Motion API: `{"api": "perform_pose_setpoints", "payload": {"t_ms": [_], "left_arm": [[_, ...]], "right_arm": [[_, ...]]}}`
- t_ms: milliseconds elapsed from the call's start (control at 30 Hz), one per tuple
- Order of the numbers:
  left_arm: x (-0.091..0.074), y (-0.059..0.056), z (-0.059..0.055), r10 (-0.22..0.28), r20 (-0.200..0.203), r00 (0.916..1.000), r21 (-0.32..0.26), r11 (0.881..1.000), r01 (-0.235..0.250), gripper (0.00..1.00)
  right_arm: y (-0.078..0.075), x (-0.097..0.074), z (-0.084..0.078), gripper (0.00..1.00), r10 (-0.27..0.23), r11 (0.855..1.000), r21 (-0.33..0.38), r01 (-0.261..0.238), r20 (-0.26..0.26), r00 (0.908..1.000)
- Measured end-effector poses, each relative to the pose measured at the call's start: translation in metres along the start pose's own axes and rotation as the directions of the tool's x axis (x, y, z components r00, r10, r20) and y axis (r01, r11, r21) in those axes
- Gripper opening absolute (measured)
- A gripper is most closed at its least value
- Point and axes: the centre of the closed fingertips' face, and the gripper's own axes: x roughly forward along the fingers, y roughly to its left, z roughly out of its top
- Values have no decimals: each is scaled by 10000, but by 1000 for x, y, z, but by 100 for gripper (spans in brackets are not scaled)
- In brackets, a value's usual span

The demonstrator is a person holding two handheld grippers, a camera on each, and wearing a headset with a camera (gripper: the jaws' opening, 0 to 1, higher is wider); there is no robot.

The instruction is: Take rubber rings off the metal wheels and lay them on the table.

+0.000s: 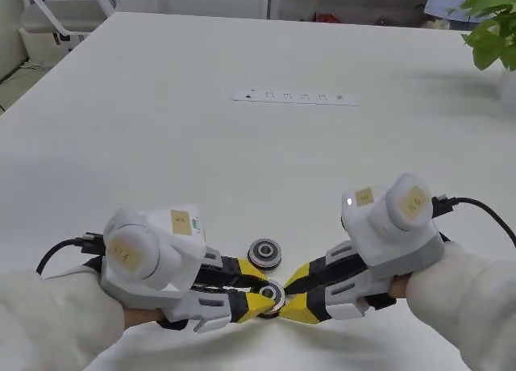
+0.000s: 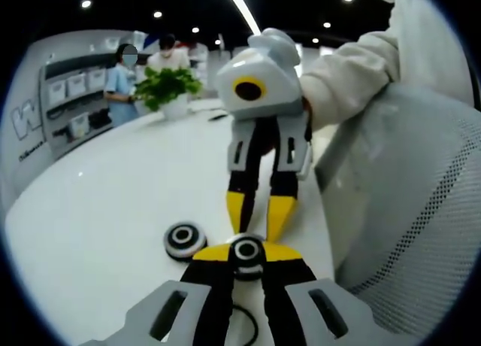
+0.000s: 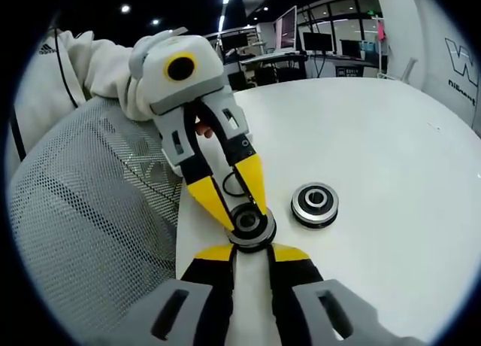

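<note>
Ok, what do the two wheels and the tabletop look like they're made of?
Loose wheel and clamped wheel: shiny silver rings, metal by the sheen; matte black bands on them, likely rubber. Tabletop: smooth matte white, perhaps laminate or painted board; can't tell which.

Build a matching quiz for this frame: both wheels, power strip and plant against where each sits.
Things:
1. gripped wheel
2. loose wheel
3. power strip
4. plant

Places:
A. far right of the table
B. lying free, just beyond the gripped wheel
C. flat mid-table, on the far side
D. clamped by left gripper and right gripper

Pairs: 1-D, 2-B, 3-C, 4-A
</note>
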Motion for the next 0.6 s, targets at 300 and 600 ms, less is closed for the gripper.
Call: {"api": "perform_pose_setpoints", "payload": {"t_ms": [300, 600], "left_arm": [[0, 1, 0, 1, 48, 10000, -229, 9997, 0, 15], [0, 1, 0, 19, 70, 10000, -252, 9997, -17, 15]], "right_arm": [[-3, -2, -2, 2, -149, 9999, 27, 149, -69, 9999], [-2, -3, -4, 1, -163, 9968, 777, 183, -264, 9995]]}}
